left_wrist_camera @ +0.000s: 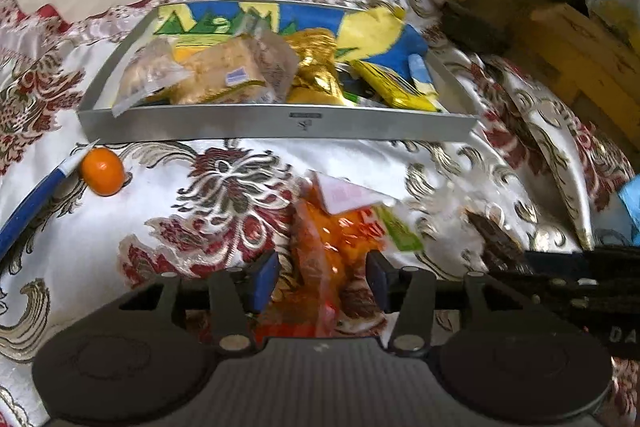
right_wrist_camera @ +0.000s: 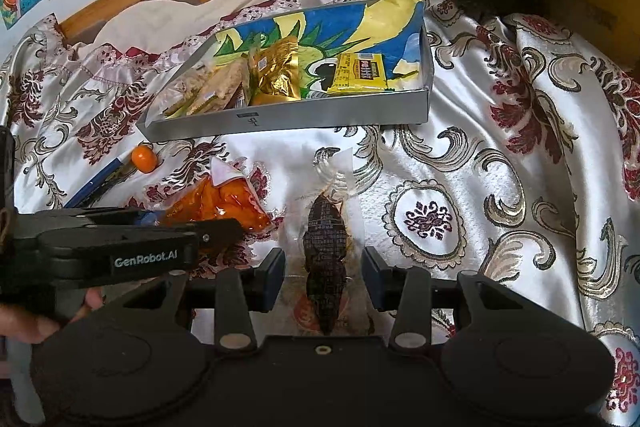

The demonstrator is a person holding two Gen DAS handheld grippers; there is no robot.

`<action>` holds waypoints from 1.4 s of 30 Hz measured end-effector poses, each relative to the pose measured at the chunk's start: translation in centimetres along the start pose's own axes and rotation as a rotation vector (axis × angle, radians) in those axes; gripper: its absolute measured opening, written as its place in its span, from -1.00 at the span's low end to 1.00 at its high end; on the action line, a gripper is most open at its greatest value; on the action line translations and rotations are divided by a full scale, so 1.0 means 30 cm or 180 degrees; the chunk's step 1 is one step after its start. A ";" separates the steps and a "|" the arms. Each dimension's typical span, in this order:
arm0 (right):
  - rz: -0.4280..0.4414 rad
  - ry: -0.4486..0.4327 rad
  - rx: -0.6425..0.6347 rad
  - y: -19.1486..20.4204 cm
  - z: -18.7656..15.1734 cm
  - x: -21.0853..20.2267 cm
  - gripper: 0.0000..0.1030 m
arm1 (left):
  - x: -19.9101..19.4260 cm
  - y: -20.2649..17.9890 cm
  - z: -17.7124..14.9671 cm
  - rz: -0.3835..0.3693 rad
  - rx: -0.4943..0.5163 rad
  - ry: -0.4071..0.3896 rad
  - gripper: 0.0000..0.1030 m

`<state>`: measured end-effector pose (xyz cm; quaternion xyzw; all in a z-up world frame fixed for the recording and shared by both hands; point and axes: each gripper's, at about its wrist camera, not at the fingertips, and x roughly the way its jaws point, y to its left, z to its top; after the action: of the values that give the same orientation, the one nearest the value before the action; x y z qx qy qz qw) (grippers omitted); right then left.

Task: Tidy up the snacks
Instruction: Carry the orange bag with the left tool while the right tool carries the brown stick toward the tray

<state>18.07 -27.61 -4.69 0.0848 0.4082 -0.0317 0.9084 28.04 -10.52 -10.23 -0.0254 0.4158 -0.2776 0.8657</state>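
Orange snack packet (left_wrist_camera: pixel 336 243) between parted left tongs (left_wrist_camera: pixel 323 281) — unpinched

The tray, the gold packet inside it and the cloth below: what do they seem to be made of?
The tray looks like thin grey metal or coated card: flat matt walls with sharp corners. The gold packet looks like metallised foil: crinkled, with bright glints. The cloth looks like satin brocade: glossy white ground with a woven floral pattern.

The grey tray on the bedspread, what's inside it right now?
The grey tray holds clear-wrapped biscuit packs, a gold foil pouch and a yellow packet, all lying on a blue and yellow drawing. Whatever lies beneath the packets is covered.
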 end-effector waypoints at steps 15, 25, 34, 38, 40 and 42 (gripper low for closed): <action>-0.0033 -0.0370 -0.0230 0.026 0.011 -0.050 -0.14 | -0.128 -0.032 0.028 -0.0044 -0.0157 -0.0364 -0.27; -0.0188 -0.1552 -0.0695 0.050 0.096 -0.152 -0.14 | -0.244 -0.061 0.184 0.0219 -0.0187 -0.1026 -0.27; -0.0292 -0.1985 -0.0629 -0.017 0.287 -0.052 -0.13 | -0.141 -0.098 0.426 0.0275 -0.0266 -0.1324 -0.27; -0.0327 -0.1832 -0.0297 -0.063 0.355 0.038 -0.13 | -0.029 -0.124 0.480 0.0247 -0.0164 -0.1223 -0.27; -0.0264 -0.1759 -0.0218 -0.075 0.368 0.078 -0.13 | 0.025 -0.126 0.494 0.0234 -0.0109 -0.1147 -0.27; -0.0307 -0.1697 -0.0191 -0.086 0.376 0.123 -0.13 | 0.066 -0.132 0.495 0.0275 -0.0041 -0.1109 -0.27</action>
<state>28.51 -32.13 -0.42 0.0270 0.1590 -0.0840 0.9833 38.12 -17.62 -0.85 -0.0608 0.2619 -0.2289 0.9356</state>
